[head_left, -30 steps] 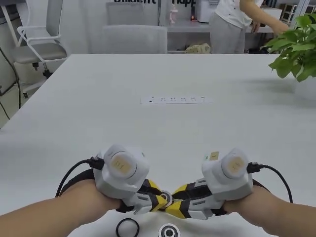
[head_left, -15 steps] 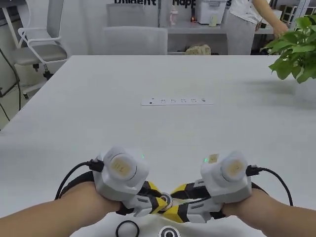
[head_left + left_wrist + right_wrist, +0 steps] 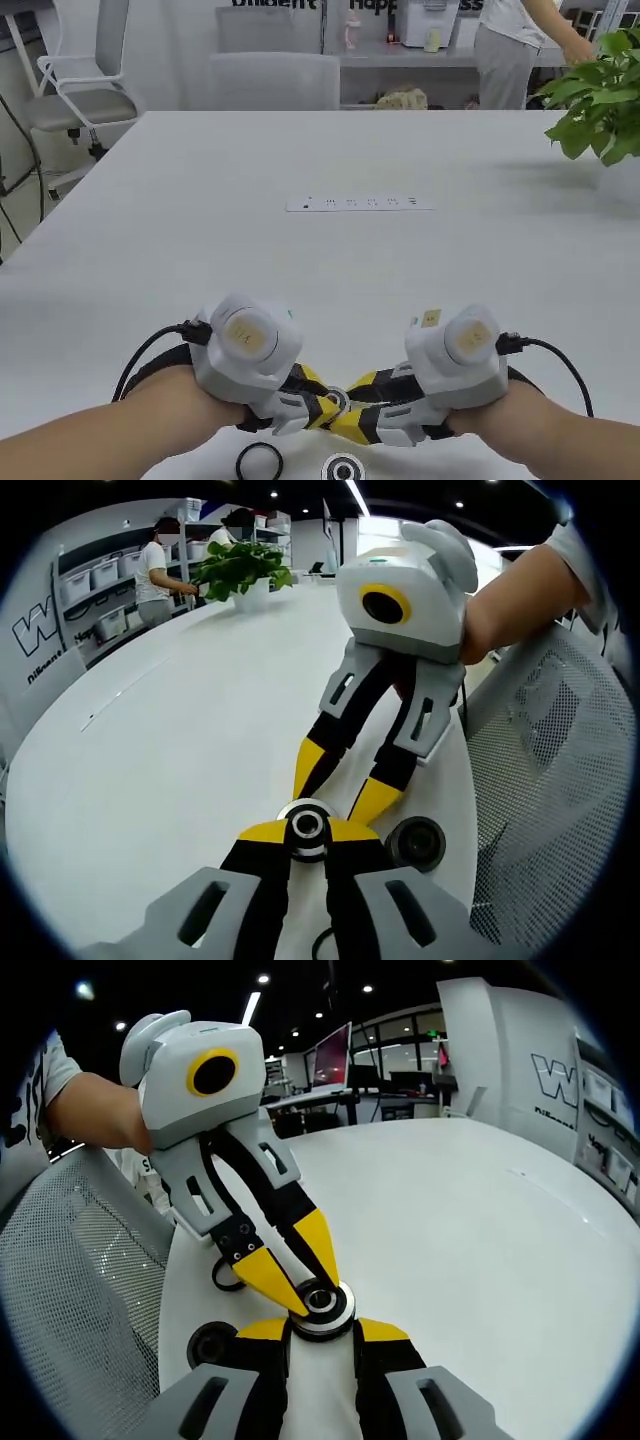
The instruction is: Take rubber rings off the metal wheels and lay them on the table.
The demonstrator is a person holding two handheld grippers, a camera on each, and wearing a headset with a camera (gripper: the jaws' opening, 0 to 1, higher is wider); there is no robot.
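Fingers of our left gripper (image 3: 307,831) and right gripper (image 3: 322,1326) are clenching one metal wheel (image 3: 335,403) between their tips, one rubber ring (image 3: 259,462) lying just behind them; we are likely peeling this wheel's ring next.

"W" on wall panel (image 3: 556,1082) (rest cropped)

newbie: how many parts are we seeing here?
op: I'm counting one gripped wheel (image 3: 335,403) plus one free wheel (image 3: 343,469), so two metal ones, and one loose rubber ring (image 3: 259,462).
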